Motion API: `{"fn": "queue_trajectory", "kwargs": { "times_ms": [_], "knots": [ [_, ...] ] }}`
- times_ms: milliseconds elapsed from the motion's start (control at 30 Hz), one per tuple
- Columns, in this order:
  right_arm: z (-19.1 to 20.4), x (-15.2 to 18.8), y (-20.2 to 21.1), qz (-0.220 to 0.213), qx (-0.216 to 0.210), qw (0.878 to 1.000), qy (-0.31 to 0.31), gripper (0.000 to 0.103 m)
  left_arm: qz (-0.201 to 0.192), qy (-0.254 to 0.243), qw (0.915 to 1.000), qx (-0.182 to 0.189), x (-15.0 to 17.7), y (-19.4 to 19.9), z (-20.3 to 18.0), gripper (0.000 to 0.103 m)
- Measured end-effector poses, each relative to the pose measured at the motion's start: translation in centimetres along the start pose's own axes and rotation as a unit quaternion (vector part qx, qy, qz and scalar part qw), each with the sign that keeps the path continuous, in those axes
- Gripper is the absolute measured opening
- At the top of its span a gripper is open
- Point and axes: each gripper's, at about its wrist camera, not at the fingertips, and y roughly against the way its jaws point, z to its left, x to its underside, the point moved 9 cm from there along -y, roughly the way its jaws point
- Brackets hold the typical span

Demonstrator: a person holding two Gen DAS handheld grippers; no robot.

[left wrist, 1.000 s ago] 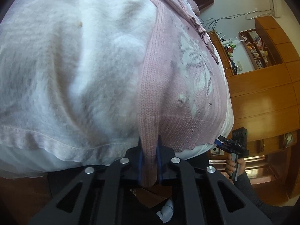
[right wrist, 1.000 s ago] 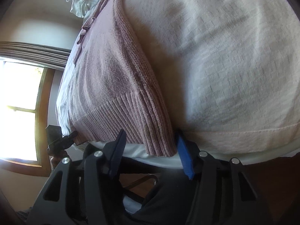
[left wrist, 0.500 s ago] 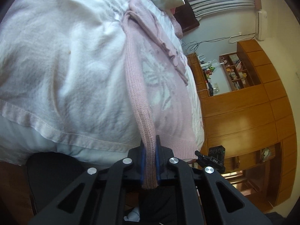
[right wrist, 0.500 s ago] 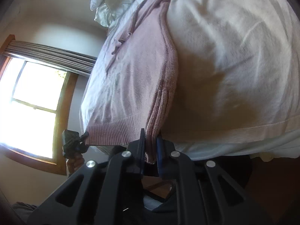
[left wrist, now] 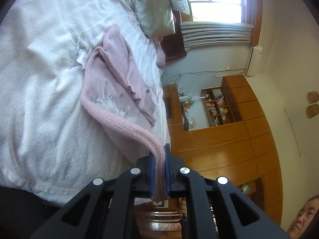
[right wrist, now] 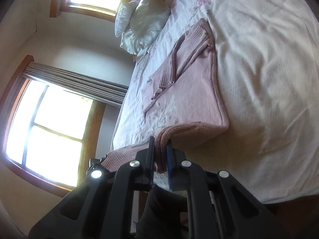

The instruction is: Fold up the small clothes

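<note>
A small pink knitted sweater (left wrist: 111, 91) with a pale flower pattern lies on the white bedspread (left wrist: 39, 79), its sleeves folded across the body. My left gripper (left wrist: 159, 159) is shut on one bottom corner of the ribbed hem, which is lifted off the bed. In the right wrist view the same sweater (right wrist: 189, 91) spreads ahead, and my right gripper (right wrist: 160, 151) is shut on the other hem corner, also raised. The left gripper (right wrist: 95, 162) shows small at the far hem end.
Pillows (left wrist: 155, 14) lie at the head of the bed by a window (left wrist: 215, 2). A wooden cabinet wall with shelves (left wrist: 215, 107) stands beyond the bed. A person (left wrist: 301, 221) is at the lower right edge. White bedspread (right wrist: 269, 79) stretches right of the sweater.
The right gripper has shut on the hem corner. Both grippers have risen and pulled back from the bed, lifting the sweater's bottom edge so more of the bed and room shows.
</note>
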Motion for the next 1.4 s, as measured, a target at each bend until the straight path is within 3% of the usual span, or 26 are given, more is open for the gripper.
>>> {"fn": "queue_trajectory", "kwargs": {
  "times_ms": [267,600,733,767,833,933,1033,1167,1267,1400],
  "knots": [
    [-1.4,-8.4,-3.0,-0.004,0.038,0.999,-0.012,0.009,-0.035,0.068,0.9970,0.007,-8.1,-4.5,2.8,0.008],
    [-6.8,-15.4,-10.8,0.036,0.097,0.994,-0.028,0.009,-0.030,0.143,0.9870,-0.066,-14.6,-10.8,10.6,0.008],
    [-8.6,-16.8,-12.8,0.047,0.096,0.993,-0.048,0.017,-0.031,0.164,0.9818,-0.090,-15.6,-11.8,13.4,0.009],
    [-8.8,-16.9,-13.0,0.047,0.091,0.993,-0.053,0.021,-0.031,0.163,0.9818,-0.092,-15.7,-11.8,13.6,0.012],
    [-8.3,-17.0,-12.6,0.041,0.080,0.995,-0.047,0.040,-0.033,0.143,0.9842,-0.098,-15.7,-11.7,13.0,0.016],
    [-7.5,-17.2,-11.0,0.028,0.082,0.996,-0.027,0.045,-0.036,0.084,0.9884,-0.121,-15.8,-10.9,11.0,0.025],
    [-6.9,-17.3,-9.7,0.023,0.105,0.994,0.005,0.045,-0.035,0.007,0.9856,-0.165,-16.4,-10.0,8.7,0.035],
    [-6.4,-16.9,-9.4,0.028,0.144,0.987,0.061,0.051,-0.014,-0.104,0.9649,-0.241,-17.1,-10.2,6.7,0.037],
    [-6.3,-16.4,-10.5,0.040,0.168,0.980,0.098,0.051,0.028,-0.165,0.9408,-0.295,-16.6,-11.5,6.8,0.038],
    [-7.4,-16.1,-12.3,0.054,0.189,0.974,0.112,0.051,0.087,-0.212,0.9093,-0.347,-15.6,-13.1,8.5,0.047]
  ]
}}
